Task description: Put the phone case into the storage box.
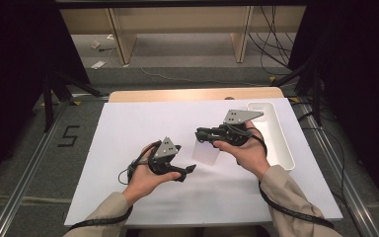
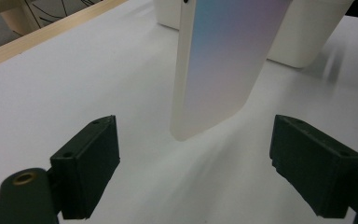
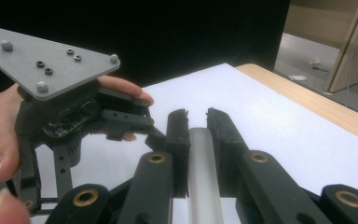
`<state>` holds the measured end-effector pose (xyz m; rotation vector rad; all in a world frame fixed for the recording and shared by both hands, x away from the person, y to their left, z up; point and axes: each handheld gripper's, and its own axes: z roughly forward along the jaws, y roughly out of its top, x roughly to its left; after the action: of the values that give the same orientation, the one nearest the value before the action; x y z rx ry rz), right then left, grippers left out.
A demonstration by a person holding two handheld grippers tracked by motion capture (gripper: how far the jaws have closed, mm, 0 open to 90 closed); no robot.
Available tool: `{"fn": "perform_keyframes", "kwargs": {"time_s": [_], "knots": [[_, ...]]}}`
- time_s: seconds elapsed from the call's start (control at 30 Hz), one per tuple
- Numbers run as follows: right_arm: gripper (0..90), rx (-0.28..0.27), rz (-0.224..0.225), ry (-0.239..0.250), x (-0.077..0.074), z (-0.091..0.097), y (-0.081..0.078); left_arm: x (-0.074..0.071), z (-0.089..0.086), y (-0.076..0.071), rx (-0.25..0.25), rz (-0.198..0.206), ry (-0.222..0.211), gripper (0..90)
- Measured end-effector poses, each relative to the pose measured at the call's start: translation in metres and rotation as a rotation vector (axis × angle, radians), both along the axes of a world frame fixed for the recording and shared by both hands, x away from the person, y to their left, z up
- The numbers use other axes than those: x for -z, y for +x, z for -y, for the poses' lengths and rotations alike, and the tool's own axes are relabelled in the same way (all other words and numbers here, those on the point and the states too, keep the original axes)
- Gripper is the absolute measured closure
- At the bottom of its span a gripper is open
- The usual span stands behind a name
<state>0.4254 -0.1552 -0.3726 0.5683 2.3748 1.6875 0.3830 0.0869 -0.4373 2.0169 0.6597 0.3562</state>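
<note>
Right gripper view — card [image 3: 201, 158] edge clamped between fingers [image 3: 179, 135].

A white table [image 1: 128, 148] (wooden strip at its far edge) is seen bearing a white tray [image 1: 281, 143].

Your left hand [image 1: 145, 180] holds the left gripper [image 1: 190, 169] low over the table, pointing toward your right side, its jaws spread wide apart with nothing pressed between them. Your right hand [image 1: 244, 150] holds the right gripper [image 1: 198, 135] higher, pointing toward your left side, its jaws clamped tight. Both forearms come in from below, in beige sleeves.
</note>
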Motion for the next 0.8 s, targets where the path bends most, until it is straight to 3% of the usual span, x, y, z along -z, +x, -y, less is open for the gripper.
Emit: {"fn": "perform_keyframes", "kwargs": {"time_s": [0.8], "knots": [[80.1,-0.110,-0.025,-0.015,-0.0013,-0.0083,-0.0044,0.0018,0.0009,0.0000,0.009,0.001,0.003,15.3]]}}
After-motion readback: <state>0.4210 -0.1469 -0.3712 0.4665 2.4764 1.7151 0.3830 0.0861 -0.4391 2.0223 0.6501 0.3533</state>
